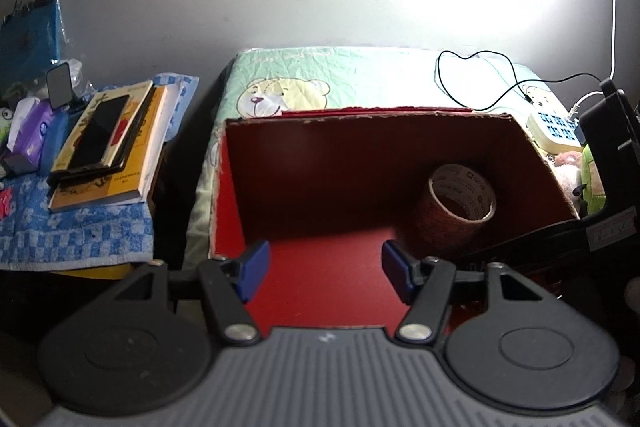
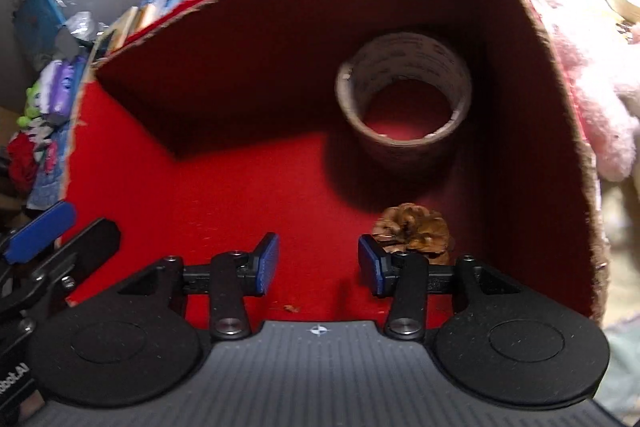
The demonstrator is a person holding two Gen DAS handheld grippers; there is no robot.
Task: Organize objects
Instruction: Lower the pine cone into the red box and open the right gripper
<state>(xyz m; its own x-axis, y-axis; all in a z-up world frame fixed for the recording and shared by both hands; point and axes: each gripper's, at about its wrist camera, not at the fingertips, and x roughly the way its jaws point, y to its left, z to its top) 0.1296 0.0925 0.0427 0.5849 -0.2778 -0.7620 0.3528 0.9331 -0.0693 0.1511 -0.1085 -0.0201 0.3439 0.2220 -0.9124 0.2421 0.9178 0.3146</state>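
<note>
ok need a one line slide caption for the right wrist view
Open right gripper inside a red box, with a pine cone beside its fingers and a tape roll behind.

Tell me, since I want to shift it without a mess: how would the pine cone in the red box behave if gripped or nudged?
The pine cone looks dry with open scales, so it is probably light and brittle; a hard squeeze may snap scales. A crumb already lies on the red box floor. Its rounded shape may wobble rather than slide.

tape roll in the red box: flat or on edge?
Flat: the tape roll sits on the red box floor, hole facing up, floor visible through it.
</note>
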